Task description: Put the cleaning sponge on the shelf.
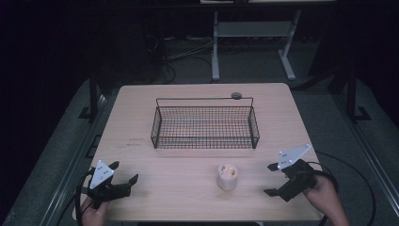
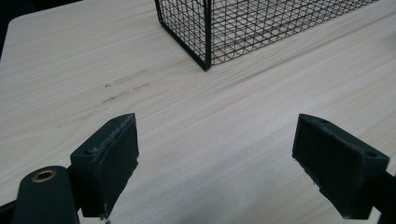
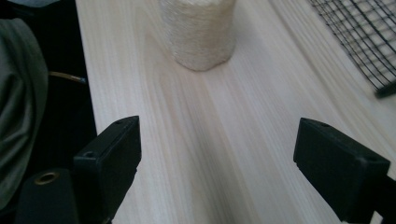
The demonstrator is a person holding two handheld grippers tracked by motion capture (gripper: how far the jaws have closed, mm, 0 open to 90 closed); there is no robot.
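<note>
Overall: two hand-held grippers, one wire basket, one pale cylindrical object, one desk. Left hand-held gripper (image 1: 123,172) near the desk's (image 1: 141,122) front left corner, jaws spread wide over bare wood, pinching nothing; pads (image 2: 112,154) well apart in the left gripper view, with a corner of the black wire basket (image 2: 205,32) ahead of them. Right hand-held gripper (image 1: 272,179) near the front right corner, likewise spread wide and empty, pointing toward the pale object; pads (image 3: 114,149) far apart in the right gripper view. Pale cylindrical object (image 1: 227,176) upright on the desk, between the two grippers but closer to the right one, touching neither, and just in front of the basket (image 1: 205,123). Cream-coloured, rough and fibrous on its side (image 3: 201,32), with hollows visible in its top from the high view. Basket rectangular, black mesh, one thin handle standing up along its far side, nothing discernible inside.
</note>
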